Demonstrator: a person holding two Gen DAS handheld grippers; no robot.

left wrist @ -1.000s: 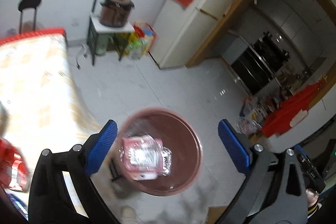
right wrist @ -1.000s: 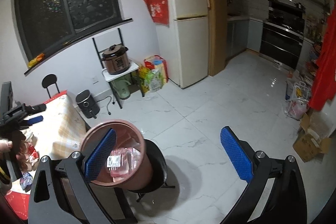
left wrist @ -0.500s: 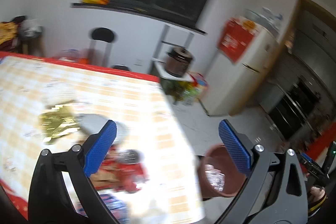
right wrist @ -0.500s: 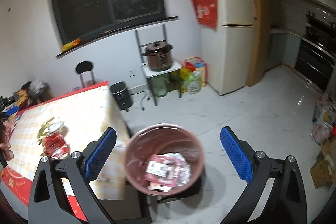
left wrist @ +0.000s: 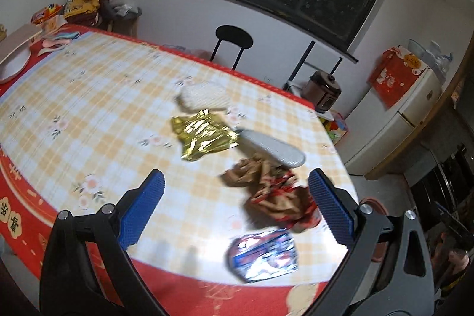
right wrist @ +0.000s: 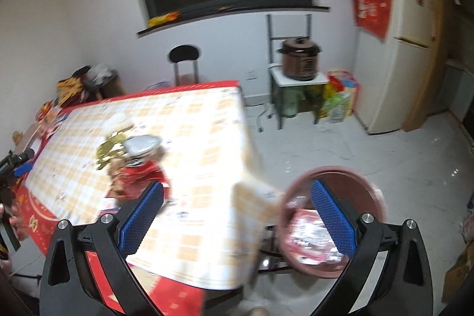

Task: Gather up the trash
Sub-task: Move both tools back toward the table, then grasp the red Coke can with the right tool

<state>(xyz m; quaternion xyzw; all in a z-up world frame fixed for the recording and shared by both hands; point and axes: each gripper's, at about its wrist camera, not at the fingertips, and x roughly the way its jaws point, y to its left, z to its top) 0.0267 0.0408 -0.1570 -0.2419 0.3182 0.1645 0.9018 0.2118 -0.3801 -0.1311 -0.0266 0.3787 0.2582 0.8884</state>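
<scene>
left gripper (left wrist: 235, 216) fingers released, empty. nearest, between the fingers: flat blue-and-silver foil wrapper (left wrist: 263, 255) at the checked surface (left wrist: 89, 108) edge; a careless pinch may push it off. beyond: crumpled red-brown paper (left wrist: 272, 191), gold foil (left wrist: 203, 135). right gripper (right wrist: 237, 219) released beside the brown plastic bin (right wrist: 334, 222).

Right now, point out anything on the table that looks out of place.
Loose trash is scattered across the checked tablecloth: a crumpled gold foil wrapper, a wadded brown and red wrapper, a blue and red packet near the edge, and two pale foil lids. The trash bin stands on the floor beside the table.
</scene>
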